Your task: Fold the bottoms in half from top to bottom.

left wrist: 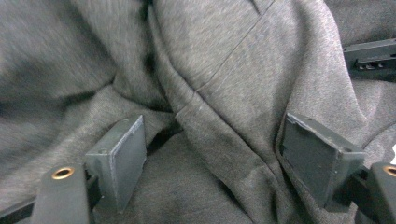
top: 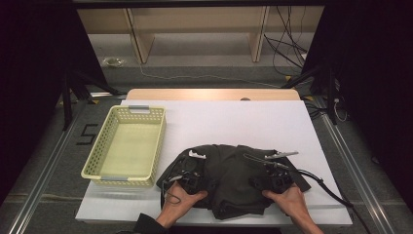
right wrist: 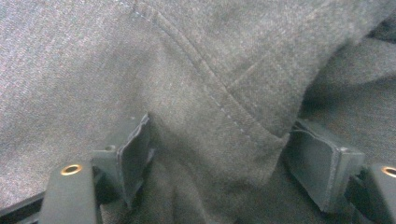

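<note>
The dark garment (top: pixel 234 175) lies bunched at the near table (top: pixel 253 122) edge, long axis left-right, basket (top: pixel 127 146) to its left, nearer the left gripper (left wrist: pixel 210 154); both it and the right gripper (right wrist: pixel 215 158) stand wide, cloth seemingly loose between their jaws

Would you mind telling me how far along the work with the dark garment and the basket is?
Done: the dark garment looks roughly folded into a bundle on the white table. In hand: the left gripper and right gripper sit on it, jaws open with cloth between them. Left, probably: the yellow basket holds nothing yet.
</note>
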Demonstrator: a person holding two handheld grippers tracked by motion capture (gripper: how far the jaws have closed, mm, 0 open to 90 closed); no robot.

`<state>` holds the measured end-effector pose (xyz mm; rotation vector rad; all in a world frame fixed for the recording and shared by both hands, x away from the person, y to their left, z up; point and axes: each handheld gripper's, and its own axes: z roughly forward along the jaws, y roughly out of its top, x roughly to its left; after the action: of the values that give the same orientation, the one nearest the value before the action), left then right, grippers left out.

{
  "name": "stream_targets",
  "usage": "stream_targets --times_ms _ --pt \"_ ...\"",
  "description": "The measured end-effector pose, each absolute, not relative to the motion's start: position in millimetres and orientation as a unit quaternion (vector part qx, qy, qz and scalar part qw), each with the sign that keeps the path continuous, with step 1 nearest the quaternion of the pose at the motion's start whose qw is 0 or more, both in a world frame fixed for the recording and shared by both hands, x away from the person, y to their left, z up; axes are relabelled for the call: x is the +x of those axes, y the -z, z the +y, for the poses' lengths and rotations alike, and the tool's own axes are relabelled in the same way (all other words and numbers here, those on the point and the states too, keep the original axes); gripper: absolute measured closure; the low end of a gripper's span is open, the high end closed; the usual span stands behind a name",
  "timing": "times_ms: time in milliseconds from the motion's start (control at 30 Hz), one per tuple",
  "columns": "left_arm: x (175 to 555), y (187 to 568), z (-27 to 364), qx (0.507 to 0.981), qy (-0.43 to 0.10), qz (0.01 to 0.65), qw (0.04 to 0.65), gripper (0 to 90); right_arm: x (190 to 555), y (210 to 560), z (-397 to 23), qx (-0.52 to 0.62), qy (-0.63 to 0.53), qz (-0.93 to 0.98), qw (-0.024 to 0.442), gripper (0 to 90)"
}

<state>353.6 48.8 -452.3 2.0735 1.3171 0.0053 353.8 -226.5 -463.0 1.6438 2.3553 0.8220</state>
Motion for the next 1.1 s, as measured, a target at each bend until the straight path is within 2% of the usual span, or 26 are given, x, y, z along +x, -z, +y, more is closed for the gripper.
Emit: stream_targets --times_ms 67,167,200,233,333,467,500,600,633,667,700,733,800,900,967,1100 --pt "355.1 451.7 47.6 0.798 -0.004 0.500 0.337 23.2 354.0 463.1 -226.1 0.549 -0.274 0.787 0.075 25.5" --pt "356.2 452.4 43.7 0.803 -0.004 0.487 0.345 30.7 354.7 463.3 -226.0 0.547 -0.276 0.787 0.073 26.4" --pt "356.4 452.8 43.0 0.804 -0.005 0.484 0.345 40.3 354.9 463.3 -225.7 0.548 -0.278 0.786 0.070 27.5" --pt "356.4 452.8 43.0 0.804 -0.005 0.484 0.345 43.4 355.0 463.2 -225.5 0.548 -0.278 0.786 0.067 28.6" --pt "359.1 455.3 44.3 0.805 -0.004 0.478 0.352 60.3 356.4 463.9 -225.4 0.547 -0.282 0.785 0.062 31.9" --pt "362.8 452.9 48.9 0.802 0.011 0.474 0.363 71.7 358.0 465.9 -222.6 0.551 -0.282 0.784 0.048 38.4" --pt "362.8 452.9 48.9 0.802 0.011 0.474 0.363 73.1 358.0 465.9 -222.6 0.551 -0.282 0.784 0.048 38.4" --pt "365.2 453.9 49.1 0.804 0.018 0.468 0.367 76.0 361.9 467.4 -221.2 0.552 -0.288 0.782 0.029 51.0" --pt "365.2 453.9 49.1 0.804 0.018 0.468 0.367 76.7 361.9 467.4 -221.2 0.552 -0.288 0.782 0.029 51.0" --pt "366.3 453.8 49.6 0.801 0.024 0.468 0.373 77.3 363.8 467.8 -219.8 0.554 -0.294 0.778 0.023 60.4" --pt "366.3 453.8 49.6 0.801 0.024 0.468 0.373 77.6 363.8 467.8 -219.8 0.554 -0.294 0.778 0.023 60.4" --pt "367.4 453.3 49.9 0.799 0.028 0.467 0.377 78.0 366.6 467.4 -220.3 0.557 -0.298 0.775 0.016 70.8" --pt "368.7 452.0 50.4 0.798 0.029 0.465 0.383 78.3 368.2 465.2 -221.4 0.558 -0.304 0.772 0.014 78.9" --pt "371.1 450.6 50.9 0.793 0.029 0.465 0.392 78.7 368.7 460.4 -223.4 0.555 -0.316 0.770 0.015 81.9" --pt "378.0 447.7 52.6 0.782 0.038 0.468 0.410 78.8 368.3 447.1 -223.5 0.540 -0.325 0.774 0.056 82.7" --pt "390.6 444.1 55.8 0.767 0.046 0.474 0.430 79.0 374.2 435.3 -225.5 0.537 -0.342 0.768 0.069 82.9"
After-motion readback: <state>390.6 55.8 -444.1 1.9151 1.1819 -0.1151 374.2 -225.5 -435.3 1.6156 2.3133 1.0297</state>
